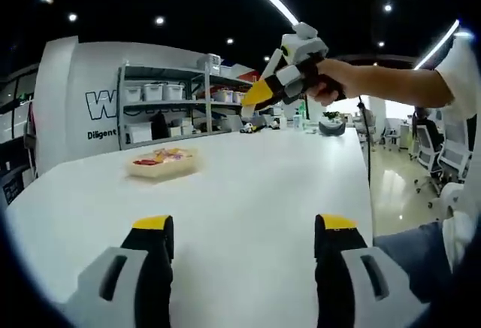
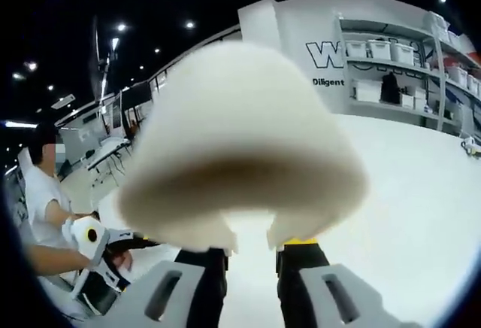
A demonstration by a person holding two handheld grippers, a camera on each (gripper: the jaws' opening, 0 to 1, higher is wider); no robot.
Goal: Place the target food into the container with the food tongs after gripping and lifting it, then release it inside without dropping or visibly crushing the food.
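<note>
Over the white table (image 1: 248, 192), left gripper (image 1: 244, 241) hovers, jaws spread wide and empty. Beyond it sits a shallow container (image 1: 161, 164) of colourful food. Past that, held aloft, the right gripper (image 1: 259, 93). Its own view brings the close-up: right gripper (image 2: 252, 249) clamped on a pale, soft bun (image 2: 240, 147), lifted clear of the table.

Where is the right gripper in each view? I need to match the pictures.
Left gripper view: the right gripper is upper right of centre, in a hand above the table.
Right gripper view: its fingers rise at bottom centre, below a blurred white shape.
Shared landmark: the shelf rack with white bins.
</note>
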